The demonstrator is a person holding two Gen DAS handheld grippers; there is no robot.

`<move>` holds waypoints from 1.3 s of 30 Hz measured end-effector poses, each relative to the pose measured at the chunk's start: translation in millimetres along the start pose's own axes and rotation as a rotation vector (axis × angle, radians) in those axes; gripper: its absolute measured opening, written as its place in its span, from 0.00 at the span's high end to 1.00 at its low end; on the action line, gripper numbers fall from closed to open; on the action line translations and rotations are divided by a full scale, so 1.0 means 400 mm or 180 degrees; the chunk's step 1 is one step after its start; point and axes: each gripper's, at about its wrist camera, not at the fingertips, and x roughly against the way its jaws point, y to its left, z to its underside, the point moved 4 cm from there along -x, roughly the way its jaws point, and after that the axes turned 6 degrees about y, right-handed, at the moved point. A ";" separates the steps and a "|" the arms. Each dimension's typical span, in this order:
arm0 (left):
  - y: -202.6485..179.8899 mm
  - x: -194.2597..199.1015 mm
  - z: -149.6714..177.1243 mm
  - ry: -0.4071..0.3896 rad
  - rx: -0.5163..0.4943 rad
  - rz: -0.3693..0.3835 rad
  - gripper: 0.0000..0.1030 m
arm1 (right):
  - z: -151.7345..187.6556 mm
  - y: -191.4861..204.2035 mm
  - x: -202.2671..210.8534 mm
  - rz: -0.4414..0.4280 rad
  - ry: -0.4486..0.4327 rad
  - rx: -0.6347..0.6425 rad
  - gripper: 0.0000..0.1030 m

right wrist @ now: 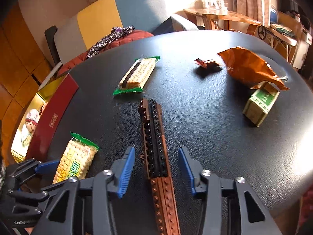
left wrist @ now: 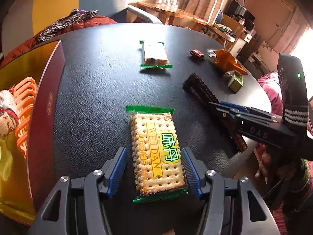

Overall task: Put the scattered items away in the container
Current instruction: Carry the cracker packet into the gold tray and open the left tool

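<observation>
In the left wrist view, the left gripper (left wrist: 154,171) fills the bottom of the frame with its blue pads spread wide on either side of a cracker pack (left wrist: 156,154); the right pad looks to be at the pack's edge, the left pad stands apart from it. The pack lies flat on the black table (left wrist: 93,98), its long axis running straight away from the camera, green crimped ends near and far, the printed label reading up its length. In the right wrist view, the right gripper (right wrist: 156,171) sits low in the frame, its jaws also wide open and touching nothing, straddling a long brick bar (right wrist: 154,146). The bar lies flat and points away up the middle of the frame, brown at the near end, darker and black toward the far end. At the left edge of the left wrist view stands the box (left wrist: 46,105), a red-walled container with a yellow lining, holding an orange rack (left wrist: 24,107) and other pieces too unclear to name. Further up the table, a second cracker pack (right wrist: 136,74) lies on a diagonal, slanting toward the upper right. At the far right are a small red candy (right wrist: 207,62), a crumpled orange bag (right wrist: 250,68) and, just under the bag's near corner, a green carton (right wrist: 261,105).
</observation>
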 end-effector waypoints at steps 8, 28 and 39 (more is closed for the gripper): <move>0.022 0.023 0.020 -0.0048 0.0045 0.0245 0.44 | -0.005 0.015 -0.022 0.0019 0.0003 0.0066 0.53; -0.004 -0.011 -0.006 0.0032 -0.0078 -0.0150 0.49 | 0.018 0.026 -0.029 -0.0175 -0.0231 0.0101 0.32; -0.009 -0.019 -0.005 0.0019 -0.0184 -0.0249 0.47 | 0.019 0.068 -0.047 0.0010 -0.0144 0.0352 0.17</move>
